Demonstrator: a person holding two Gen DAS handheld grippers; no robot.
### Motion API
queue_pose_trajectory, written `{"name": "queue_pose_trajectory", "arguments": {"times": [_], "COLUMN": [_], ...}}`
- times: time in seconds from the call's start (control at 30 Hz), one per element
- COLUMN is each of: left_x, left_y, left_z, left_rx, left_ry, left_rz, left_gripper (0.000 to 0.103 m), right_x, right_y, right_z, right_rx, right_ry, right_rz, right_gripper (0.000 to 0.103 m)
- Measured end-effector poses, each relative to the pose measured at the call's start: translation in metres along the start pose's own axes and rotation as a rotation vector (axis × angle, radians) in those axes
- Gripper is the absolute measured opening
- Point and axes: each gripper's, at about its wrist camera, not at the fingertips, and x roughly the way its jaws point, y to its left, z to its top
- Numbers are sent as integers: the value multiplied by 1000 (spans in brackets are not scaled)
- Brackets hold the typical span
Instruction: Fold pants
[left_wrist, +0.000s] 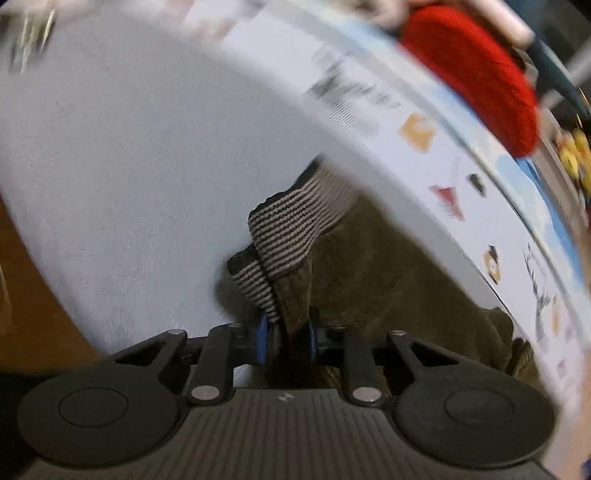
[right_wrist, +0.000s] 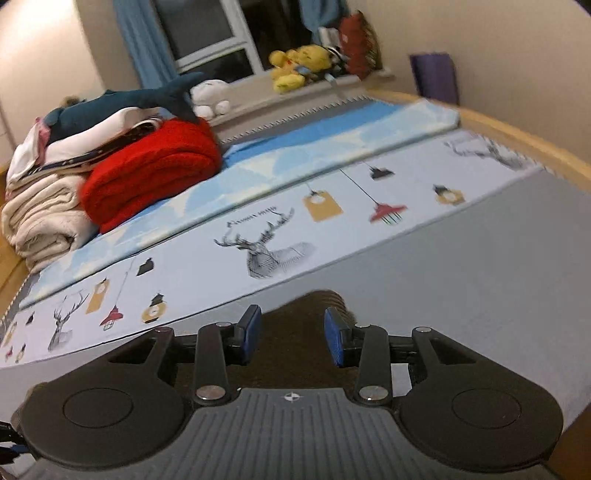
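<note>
Left gripper (left_wrist: 286, 341) first: its blue fingers (left_wrist: 262, 341) are pinching the pants (left_wrist: 369, 266), olive-brown cloth with a striped black-and-cream cuff (left_wrist: 291, 229), and the fabric runs up from between the pads and out across the pale grey bed sheet (left_wrist: 129, 166). The striped cuff sits just beyond the fingertips, folded over on itself, with the rest of the garment spreading off to the right. This view is blurred, so finer detail is lost.

Over to the right gripper (right_wrist: 291, 338): its fingers (right_wrist: 249, 332) are spread, nothing pressed between them. A dark brown patch of the pants (right_wrist: 295, 325) shows in the gap and just below the pads, but whether the tips touch it I cannot tell.

Beyond lies a printed strip (right_wrist: 332, 206) with deer heads, lamps and tags. There is a small line of writing above the deer, too blurred to read. A folded red blanket (right_wrist: 155, 170) sits against a stack of pale bedding (right_wrist: 40, 218).
</note>
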Motion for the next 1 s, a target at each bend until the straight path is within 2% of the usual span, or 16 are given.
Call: {"name": "queue_pose_trajectory", "arguments": {"times": [0.07, 0.13, 0.23, 0.3, 0.37, 0.43, 0.47, 0.5, 0.57, 0.63, 0.67, 0.73, 0.83, 0.93, 1.0], "left_x": [-37, -77, -123, -147, -153, -144, -137, -131, -130, -129, -124, -109, -82, -56, -44], "left_y": [-54, -118, -217, -278, -329, -363, -374, -380, -376, -358, -347, -324, -293, -266, -245], "left_z": [-8, -27, -79, -128, -182, -231, -254, -272, -284, -270, -257, -231, -193, -172, -166], "left_rx": [160, 332, 593, 755, 902, 1020, 1072, 1119, 1121, 1056, 1021, 990, 953, 882, 828], "left_ry": [-130, -240, -366, -427, -414, -331, -261, -184, -139, -132, -119, -106, -84, -49, -47], "left_rz": [17, -19, -108, -187, -264, -349, -408, -446, -490, -520, -508, -437, -368, -372, -419], "left_gripper": [20, 19, 18, 18, 19, 28, 42, 49, 50, 53, 53, 52, 46, 44, 44], "right_x": [-4, -12, -18, -19, -22, -24, -25, -26, -26, -23, -20, -13, 1, 17, 30], "right_y": [-13, -27, -50, -66, -83, -97, -104, -110, -119, -122, -122, -122, -115, -99, -87], "right_z": [3, -3, -1, 0, 0, -2, -3, -4, -7, -11, -14, -21, -29, -37, -43], "right_rx": [38, 62, 104, 141, 180, 218, 241, 262, 296, 315, 324, 348, 364, 344, 323], "right_ry": [2, -10, -24, -26, -33, -36, -36, -33, -16, 17, 43, 103, 179, 238, 283], "right_rz": [4, 7, 1, -6, -21, -32, -33, -33, -18, 21, 51, 103, 134, 137, 138], "right_gripper": [40, 40, 40, 40, 40, 40, 40, 40, 40, 42, 43, 49, 56, 61, 64]}}
